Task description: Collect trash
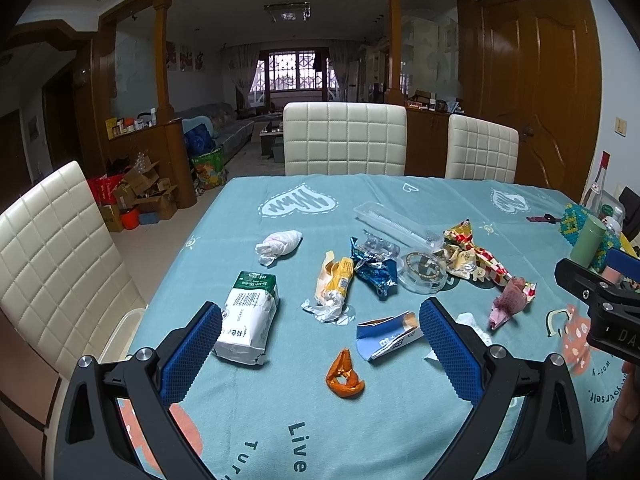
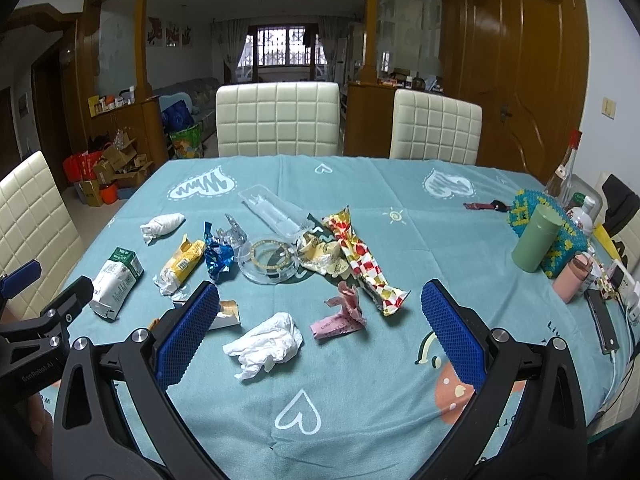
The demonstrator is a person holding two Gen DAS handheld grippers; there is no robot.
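Both tools, left tool (image 1: 320, 344) and right tool (image 2: 320, 324), hover spread apart and empty over the teal-clothed counter (image 2: 400, 208), where crumpled white tissue (image 2: 266, 344) (nearest trash) lies between right fingers, presumably ready for pickup

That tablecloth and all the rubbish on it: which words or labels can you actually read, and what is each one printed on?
"Live": tablecloth, near edge, left wrist view.
"Whm", roughly: white heart on the cloth.
"GenRobot.AI": left gripper body, seen from the right wrist.
"DA", cut off: right gripper body, seen from the left wrist.
Milk carton: print too blurred to read.
Snack wrappers: print too small to read.
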